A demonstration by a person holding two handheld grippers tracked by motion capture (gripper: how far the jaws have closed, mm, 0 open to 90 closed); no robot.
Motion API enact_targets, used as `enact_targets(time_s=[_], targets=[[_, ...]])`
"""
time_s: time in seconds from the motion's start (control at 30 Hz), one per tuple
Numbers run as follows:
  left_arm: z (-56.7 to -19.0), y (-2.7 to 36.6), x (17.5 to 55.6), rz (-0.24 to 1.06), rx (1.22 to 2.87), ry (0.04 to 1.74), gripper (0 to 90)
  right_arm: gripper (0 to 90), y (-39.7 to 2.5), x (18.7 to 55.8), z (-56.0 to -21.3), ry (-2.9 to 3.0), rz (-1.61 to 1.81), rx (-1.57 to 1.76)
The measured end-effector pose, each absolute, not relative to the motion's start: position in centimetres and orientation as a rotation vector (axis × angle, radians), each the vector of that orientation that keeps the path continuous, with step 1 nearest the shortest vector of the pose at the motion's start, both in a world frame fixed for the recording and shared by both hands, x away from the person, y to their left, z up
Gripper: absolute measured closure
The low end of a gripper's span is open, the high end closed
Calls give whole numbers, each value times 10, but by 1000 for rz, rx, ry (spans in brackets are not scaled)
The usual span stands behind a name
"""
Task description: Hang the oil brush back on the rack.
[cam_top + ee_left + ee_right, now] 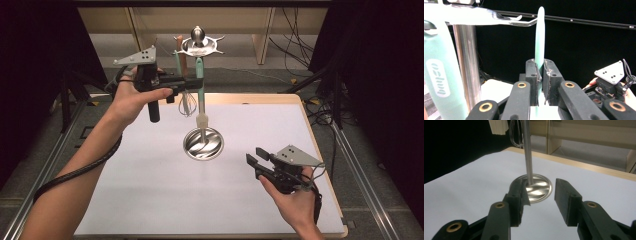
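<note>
Surroundings of the work table

A white sheet (150, 195) covers the table (321, 156), whose pale wooden edge shows at the right. Black cables (325, 107) lie on the grey floor beside it, and dark curtains (385, 75) hang on both sides.

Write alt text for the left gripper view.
The left gripper is shut on a mint-green utensil handle that hangs from a hook of a steel utensil stand. Another mint handle hangs at left.

Lab or recording studio, not a home: black curtains (380, 75) around, metal rails (360, 170) flanking a white-covered tabletop (150, 190), loose cables (300, 30) across the floor behind.
</note>
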State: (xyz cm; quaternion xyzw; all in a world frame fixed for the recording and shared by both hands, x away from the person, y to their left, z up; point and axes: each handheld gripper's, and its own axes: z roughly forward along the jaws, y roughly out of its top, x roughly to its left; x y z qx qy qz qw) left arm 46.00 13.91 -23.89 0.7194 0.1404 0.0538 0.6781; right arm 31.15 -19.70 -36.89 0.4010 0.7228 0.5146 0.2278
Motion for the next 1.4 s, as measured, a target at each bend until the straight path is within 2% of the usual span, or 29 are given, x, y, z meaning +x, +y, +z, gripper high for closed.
enact_targets(time_s=[0.5, 0.8, 0.97, 1.13, 1.4], targets=[[-240, 141, 465, 105, 1621, 355, 826, 600, -197, 312, -369, 1992, 1416, 1108], [-243, 141, 468, 130, 1616, 379, 823, 599, -198, 312, -370, 1983, 1414, 1110], [-244, 140, 463, 185, 1607, 383, 810, 599, -201, 313, -370, 1988, 1406, 1098], [-249, 147, 452, 318, 1607, 369, 719, 595, -204, 313, -371, 1958, 1398, 1111], [-272, 163, 419, 440, 1580, 422, 574, 588, -213, 314, -374, 1975, 1372, 1110]])
